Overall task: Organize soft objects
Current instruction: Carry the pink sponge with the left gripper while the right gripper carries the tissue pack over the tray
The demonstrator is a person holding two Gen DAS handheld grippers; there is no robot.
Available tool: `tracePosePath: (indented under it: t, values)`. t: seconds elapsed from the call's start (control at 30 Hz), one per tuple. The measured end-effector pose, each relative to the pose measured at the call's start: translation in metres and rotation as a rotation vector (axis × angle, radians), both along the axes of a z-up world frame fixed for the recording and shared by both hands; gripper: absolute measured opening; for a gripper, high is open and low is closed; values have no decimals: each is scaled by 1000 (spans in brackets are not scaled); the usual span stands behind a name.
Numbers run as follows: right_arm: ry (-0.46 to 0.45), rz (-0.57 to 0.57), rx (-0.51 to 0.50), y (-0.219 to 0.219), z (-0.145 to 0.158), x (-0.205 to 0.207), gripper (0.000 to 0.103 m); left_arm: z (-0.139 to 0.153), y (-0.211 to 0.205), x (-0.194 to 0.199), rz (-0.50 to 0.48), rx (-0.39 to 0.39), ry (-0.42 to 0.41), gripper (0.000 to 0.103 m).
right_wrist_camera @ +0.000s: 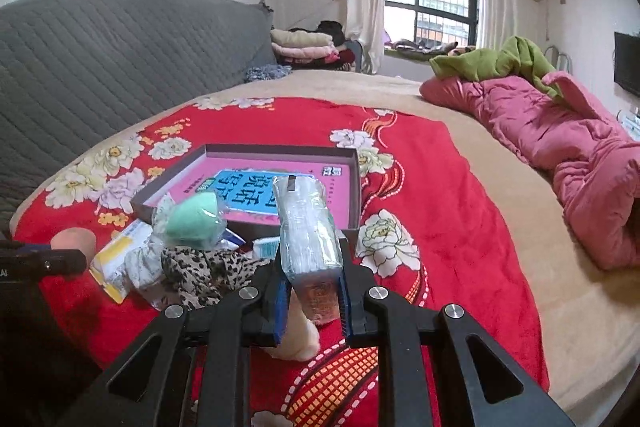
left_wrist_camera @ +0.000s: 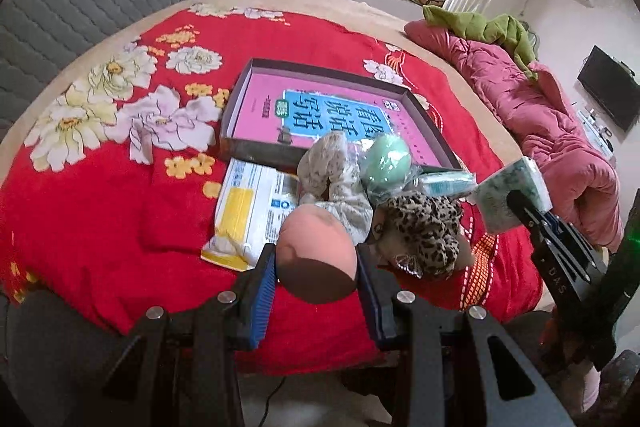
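In the left wrist view my left gripper (left_wrist_camera: 316, 255) is shut on a peach egg-shaped sponge (left_wrist_camera: 316, 247) and holds it above the red bedspread. Just beyond it lie a leopard-print cloth (left_wrist_camera: 424, 227), a pale patterned sock (left_wrist_camera: 332, 179) and a green sponge in clear wrap (left_wrist_camera: 386, 159). My right gripper (right_wrist_camera: 312, 259) is shut on a small tissue pack (right_wrist_camera: 308, 227) that stands upright between its blue pads. The same pack (left_wrist_camera: 512, 195) shows at the right of the left wrist view. A shallow box (right_wrist_camera: 356, 187) with a pink book inside lies behind the pile.
A white and yellow wipes pack (left_wrist_camera: 248, 215) lies left of the pile, and a teal packet (left_wrist_camera: 444, 183) sits beside the box. A pink quilt (right_wrist_camera: 560, 155) with a green cloth runs along the right of the bed. A grey padded headboard (right_wrist_camera: 120, 67) rises on the left.
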State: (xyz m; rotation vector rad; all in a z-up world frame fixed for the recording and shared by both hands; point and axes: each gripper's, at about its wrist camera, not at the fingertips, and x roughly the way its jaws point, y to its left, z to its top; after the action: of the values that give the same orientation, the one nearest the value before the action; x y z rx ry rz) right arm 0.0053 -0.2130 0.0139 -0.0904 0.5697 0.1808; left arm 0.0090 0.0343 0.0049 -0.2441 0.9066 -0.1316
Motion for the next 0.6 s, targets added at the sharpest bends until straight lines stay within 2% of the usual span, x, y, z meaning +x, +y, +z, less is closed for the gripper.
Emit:
tracePosePath:
  t: [0.23, 0.43, 0.6]
  values:
    - [-38, 10, 9, 2, 9, -1, 20, -1, 0, 13, 15, 17, -8, 38]
    - [-68, 15, 1, 4, 16, 6, 20, 9, 9, 35, 54, 52, -48, 38]
    - [-82, 6, 4, 4, 18, 15, 20, 13, 3, 51, 41, 88, -73, 38]
